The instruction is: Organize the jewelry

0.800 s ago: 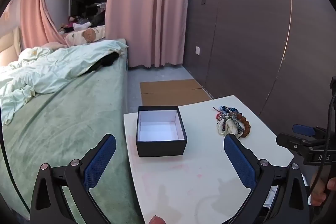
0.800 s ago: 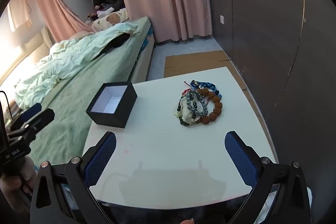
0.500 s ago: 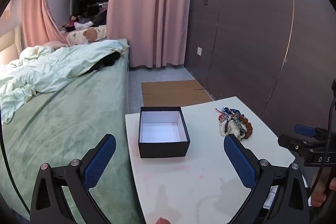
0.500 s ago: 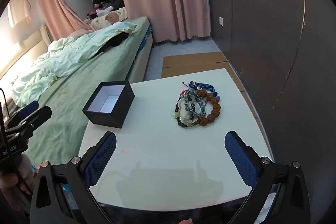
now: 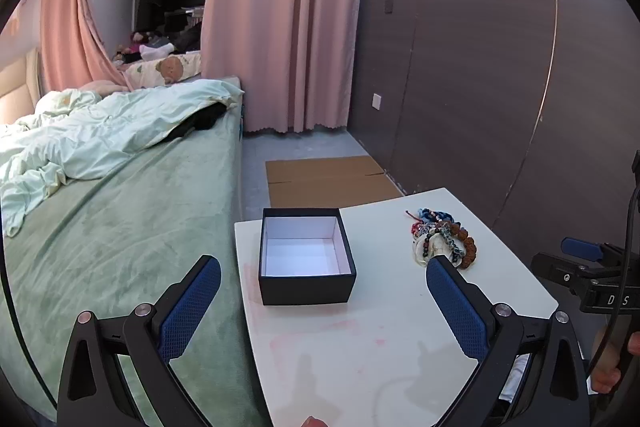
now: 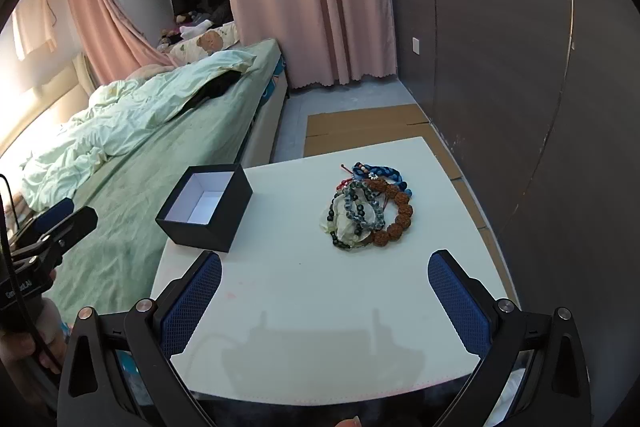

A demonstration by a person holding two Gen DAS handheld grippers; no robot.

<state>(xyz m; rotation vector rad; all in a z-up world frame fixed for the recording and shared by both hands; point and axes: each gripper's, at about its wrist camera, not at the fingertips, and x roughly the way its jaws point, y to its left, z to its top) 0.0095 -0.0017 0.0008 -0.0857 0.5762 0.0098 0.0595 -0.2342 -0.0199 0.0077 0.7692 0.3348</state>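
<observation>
An open black box point(image 5: 306, 259) with a white, empty inside sits at the left of a small white table point(image 5: 380, 339); it also shows in the right wrist view point(image 6: 206, 213). A pile of beaded bracelets point(image 6: 370, 207), brown, grey-blue, dark green and braided blue, lies at the table's right; it also shows in the left wrist view point(image 5: 442, 241). My left gripper point(image 5: 322, 293) is open and empty, short of the box. My right gripper point(image 6: 324, 291) is open and empty, short of the bracelets.
A bed with a green cover and pale duvet point(image 5: 100, 187) runs along the table's left side. A dark panelled wall point(image 6: 520, 87) stands close on the right. Flat cardboard point(image 5: 328, 177) lies on the floor beyond the table. Pink curtains point(image 5: 280, 19) hang at the back.
Both grippers have drawn slightly nearer the table and shifted a little; the box and bracelets appear a little larger. Nothing was grasped or moved.
</observation>
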